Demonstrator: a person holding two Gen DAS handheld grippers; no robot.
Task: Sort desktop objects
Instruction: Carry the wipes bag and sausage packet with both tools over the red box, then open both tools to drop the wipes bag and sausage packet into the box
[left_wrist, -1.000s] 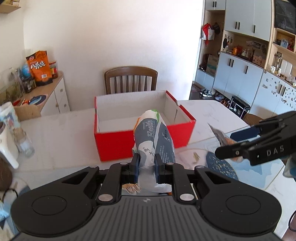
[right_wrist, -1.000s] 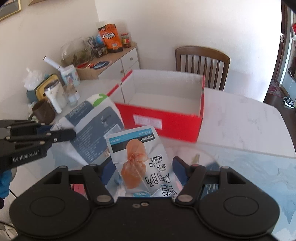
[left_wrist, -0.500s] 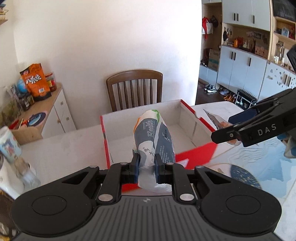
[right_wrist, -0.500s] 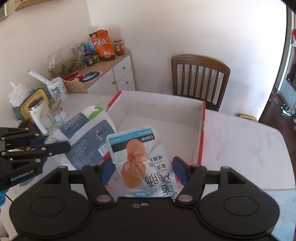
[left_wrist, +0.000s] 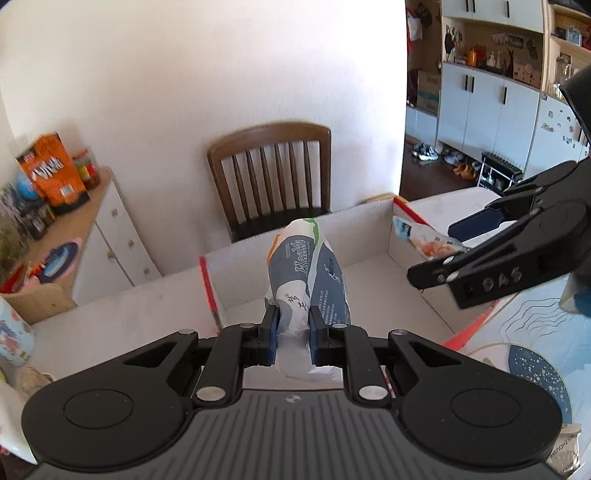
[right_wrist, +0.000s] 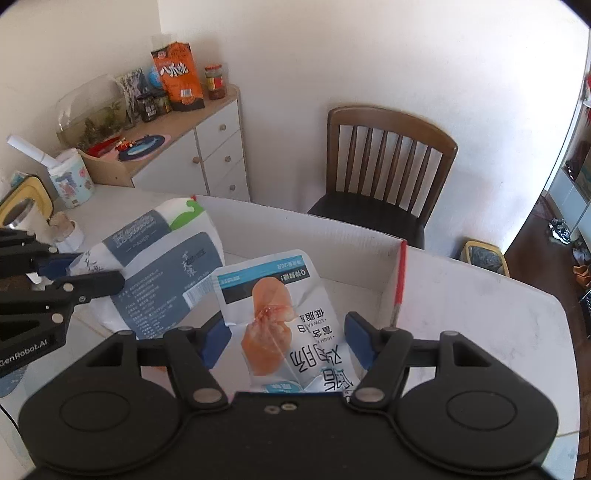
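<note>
My left gripper (left_wrist: 293, 332) is shut on a blue-and-white tissue pack (left_wrist: 306, 266), which hangs over the white inside of the red cardboard box (left_wrist: 369, 280). To its right, my right gripper (left_wrist: 436, 251) grips a pale blue chicken snack pouch (left_wrist: 424, 240) above the box's right wall. In the right wrist view the pouch (right_wrist: 273, 295) sits between the blue pads of the right gripper (right_wrist: 284, 343), over the box (right_wrist: 314, 229). The tissue pack (right_wrist: 159, 266) and the left gripper (right_wrist: 86, 273) show at the left.
A wooden chair (left_wrist: 269, 177) stands behind the box. A sideboard (right_wrist: 207, 147) at the left carries an orange snack bag (right_wrist: 177, 77) and jars. Cups (right_wrist: 70, 181) crowd the table's left end. A blue round mat (left_wrist: 535, 373) lies at the right.
Both grippers have travelled forward with their packs, from in front of the box's red front wall to above its open inside. Neither grip has altered.
</note>
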